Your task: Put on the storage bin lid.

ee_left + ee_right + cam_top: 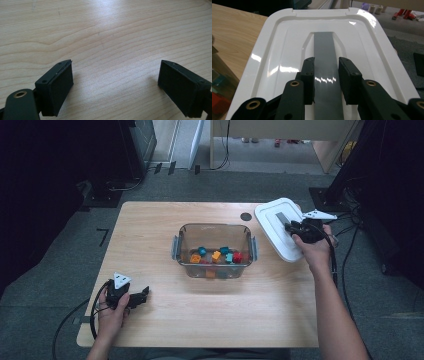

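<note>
On a pale wooden table [165, 225], the right gripper [326, 82] clamps the grey strip handle [324, 50] of a white plastic lid [274, 57] (tilted), while the left gripper [115, 87] rests with jaws wide apart.

Grey carpet floor [60, 265], wooden table [150, 235] — black curtains [30, 180]

The high view is looking down and forward over the table [165, 227]. The left gripper view is hovering close over bare wood; the right one is facing the lid [287, 45], which the high view is showing at two o'clock [272, 217].
</note>
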### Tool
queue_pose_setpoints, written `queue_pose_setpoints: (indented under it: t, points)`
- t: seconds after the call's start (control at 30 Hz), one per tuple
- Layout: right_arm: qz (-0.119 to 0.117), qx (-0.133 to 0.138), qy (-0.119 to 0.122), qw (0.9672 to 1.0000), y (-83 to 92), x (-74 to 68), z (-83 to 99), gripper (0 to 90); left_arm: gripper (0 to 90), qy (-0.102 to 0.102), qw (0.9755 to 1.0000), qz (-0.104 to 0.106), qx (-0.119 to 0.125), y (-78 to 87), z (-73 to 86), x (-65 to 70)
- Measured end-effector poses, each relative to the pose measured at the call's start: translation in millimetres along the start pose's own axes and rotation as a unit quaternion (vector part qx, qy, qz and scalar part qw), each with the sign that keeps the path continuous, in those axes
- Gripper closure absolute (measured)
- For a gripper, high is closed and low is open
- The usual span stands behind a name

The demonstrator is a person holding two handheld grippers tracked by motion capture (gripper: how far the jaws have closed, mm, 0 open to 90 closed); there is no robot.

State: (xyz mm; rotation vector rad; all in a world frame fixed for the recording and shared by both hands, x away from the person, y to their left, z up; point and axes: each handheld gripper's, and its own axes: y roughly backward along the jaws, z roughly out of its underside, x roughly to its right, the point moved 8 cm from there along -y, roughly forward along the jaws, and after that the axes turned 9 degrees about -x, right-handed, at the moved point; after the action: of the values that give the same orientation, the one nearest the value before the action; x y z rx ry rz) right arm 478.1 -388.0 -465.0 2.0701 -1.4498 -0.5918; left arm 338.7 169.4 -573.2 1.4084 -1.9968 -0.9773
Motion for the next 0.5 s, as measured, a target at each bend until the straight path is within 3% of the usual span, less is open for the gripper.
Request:
queue_pose_setpoints:
  t: [0.27,0.5]
  points:
    - [-0.017,0.009,0.019,0.9996,14.0,-15.7,-17.2,68.2,12.8,0.000,1.0000,0.000,0.000,0.0,0.0,0.0]
    - [-0.045,0.018,0.048,0.9977,24.6,-37.9,-31.0,68.2,12.8,0.000,1.0000,0.000,0.000,0.0,0.0,0.0]
